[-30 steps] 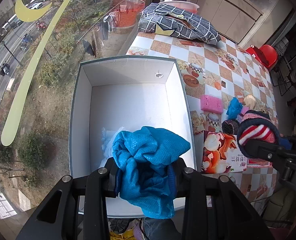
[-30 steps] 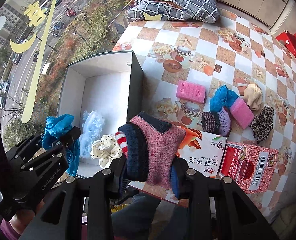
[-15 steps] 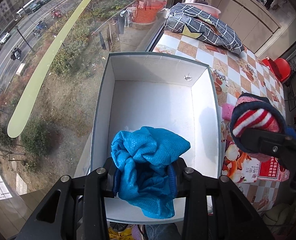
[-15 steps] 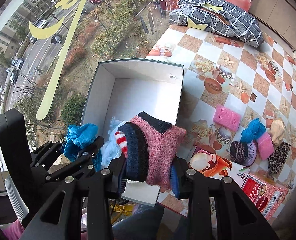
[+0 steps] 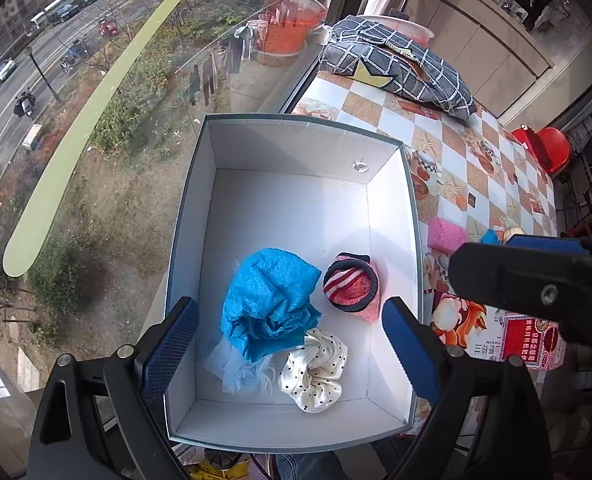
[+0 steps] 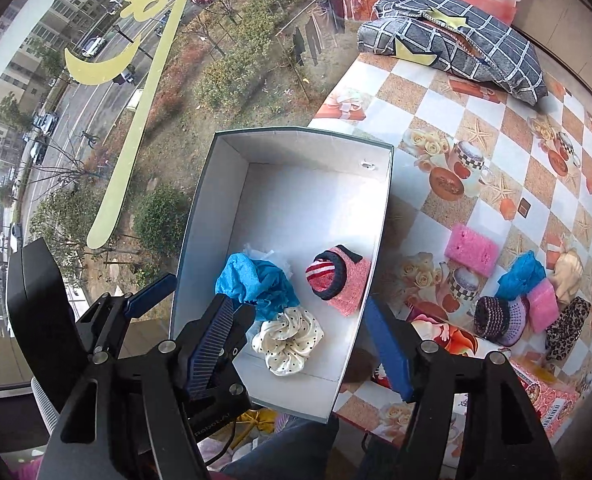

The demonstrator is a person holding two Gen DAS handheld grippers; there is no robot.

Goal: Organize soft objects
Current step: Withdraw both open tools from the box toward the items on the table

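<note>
A white box (image 5: 292, 200) (image 6: 308, 184) stands at the table's window edge. Inside lie a blue mesh cloth (image 5: 268, 304) (image 6: 256, 284), a pink knit sock with a striped cuff (image 5: 352, 286) (image 6: 338, 278), a dotted cream scrunchie (image 5: 314, 370) (image 6: 288, 340) and a pale blue fluffy piece (image 5: 240, 368). My left gripper (image 5: 290, 344) is open and empty above the box's near end. My right gripper (image 6: 300, 340) is open and empty above the box too; it shows at the right of the left wrist view (image 5: 536, 280).
On the checkered tablecloth (image 6: 476, 120) right of the box lie a pink sponge (image 6: 472, 250), a blue cloth (image 6: 522, 274), a second pink sponge (image 6: 542, 306), a dark knit piece (image 6: 496, 314), a leopard piece (image 6: 568, 328) and red cartons (image 5: 532, 340). A checked pillow (image 6: 456, 36) lies far back.
Both grippers opened. The blue cloth dropped from the left gripper and the pink sock from the right gripper; both now lie inside the box.
</note>
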